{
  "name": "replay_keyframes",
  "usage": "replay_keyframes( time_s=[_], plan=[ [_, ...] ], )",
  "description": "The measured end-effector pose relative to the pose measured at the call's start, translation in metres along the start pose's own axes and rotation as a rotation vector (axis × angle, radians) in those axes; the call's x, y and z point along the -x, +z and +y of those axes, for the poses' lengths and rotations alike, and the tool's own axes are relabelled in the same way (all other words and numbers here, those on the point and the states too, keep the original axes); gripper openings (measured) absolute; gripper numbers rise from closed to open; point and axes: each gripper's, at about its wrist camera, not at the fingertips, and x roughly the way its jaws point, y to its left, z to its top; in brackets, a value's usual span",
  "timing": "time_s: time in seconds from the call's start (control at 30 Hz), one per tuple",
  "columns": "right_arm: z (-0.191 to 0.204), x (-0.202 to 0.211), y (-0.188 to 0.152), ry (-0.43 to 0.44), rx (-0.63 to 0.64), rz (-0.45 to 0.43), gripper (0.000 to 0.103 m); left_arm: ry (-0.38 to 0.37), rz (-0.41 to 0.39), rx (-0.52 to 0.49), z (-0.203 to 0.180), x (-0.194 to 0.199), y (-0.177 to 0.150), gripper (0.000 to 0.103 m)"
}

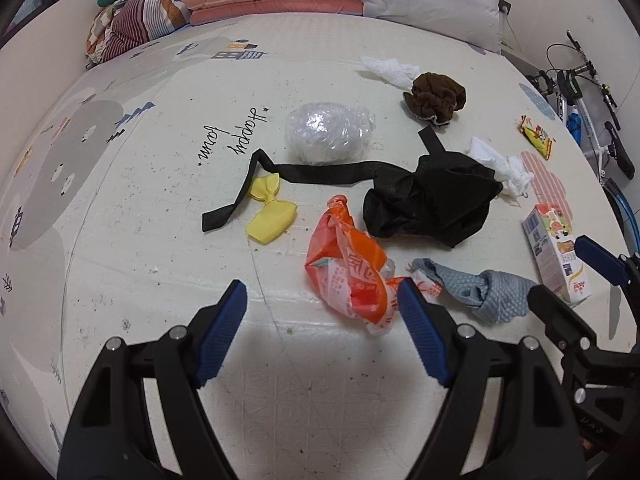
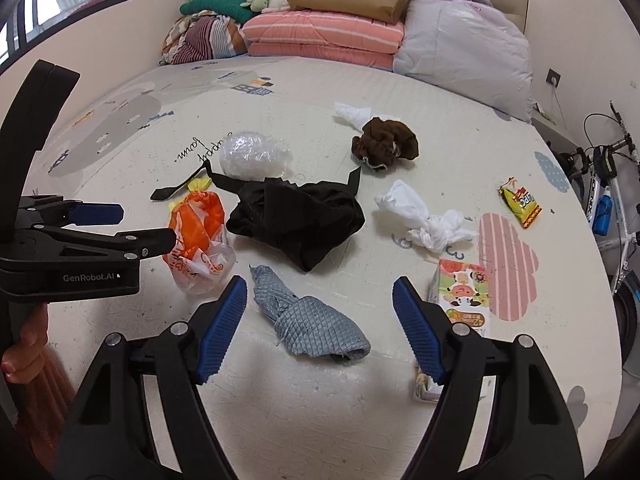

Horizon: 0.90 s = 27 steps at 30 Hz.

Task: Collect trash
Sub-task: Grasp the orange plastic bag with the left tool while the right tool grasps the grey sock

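Trash lies scattered on a cream play mat [image 1: 160,200]. My left gripper [image 1: 322,320] is open just above the mat, and a crumpled orange plastic bag [image 1: 348,268] lies ahead with its near edge by the right fingertip. My right gripper [image 2: 320,312] is open over a grey quilted cloth [image 2: 312,328], which lies between the fingers untouched. A milk carton [image 2: 460,292] lies beside its right finger. A black fabric bag [image 2: 296,220] with long straps sits mid-mat. In the right wrist view the left gripper [image 2: 146,226] hangs by the orange bag [image 2: 196,232].
Farther back lie a bubble-wrap ball [image 1: 328,132], a yellow bow-shaped wrapper [image 1: 270,208], a brown cloth [image 1: 436,98], two white tissues [image 2: 420,220] [image 2: 352,114] and a yellow snack packet [image 2: 520,204]. Folded bedding [image 2: 324,36] lines the far wall. A bicycle [image 2: 604,200] stands at the right.
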Motion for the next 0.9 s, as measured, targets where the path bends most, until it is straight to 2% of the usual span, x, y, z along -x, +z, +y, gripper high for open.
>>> replay_keyframes(
  time_s=[0.17,0.23,0.33,0.43,0.47,0.53,0.67,0.73,0.9],
  plan=[
    [0.001,-0.032,-0.006,0.011,-0.002,0.053,0.072,-0.071,0.028,0.029,0.004,-0.015,0.002,0.077],
    [0.001,-0.045,-0.012,0.012,-0.005,0.093,0.072,-0.106,0.043,0.052,0.005,-0.019,0.002,0.074],
    [0.003,-0.062,-0.02,-0.005,0.012,0.149,0.072,-0.149,0.049,0.054,0.005,-0.021,0.001,0.054],
    [0.007,-0.068,-0.024,0.016,0.028,0.183,0.071,-0.154,0.034,0.008,-0.006,-0.017,-0.001,0.036],
    [0.01,-0.067,-0.025,0.017,0.041,0.182,0.065,-0.158,0.03,-0.01,-0.01,-0.016,-0.002,0.029],
    [0.016,-0.065,-0.025,0.023,0.07,0.186,0.051,-0.148,0.019,-0.042,-0.016,-0.014,-0.004,0.026],
    [0.02,-0.058,-0.024,0.046,0.082,0.174,0.035,-0.159,0.011,-0.058,-0.02,-0.012,-0.005,0.021],
    [0.019,-0.053,-0.023,0.065,0.074,0.161,0.03,-0.155,0.0,-0.056,-0.02,-0.01,-0.006,0.018],
    [0.02,-0.045,-0.02,0.08,0.066,0.133,0.027,-0.131,-0.03,-0.044,-0.016,-0.002,-0.005,0.016]
  ],
)
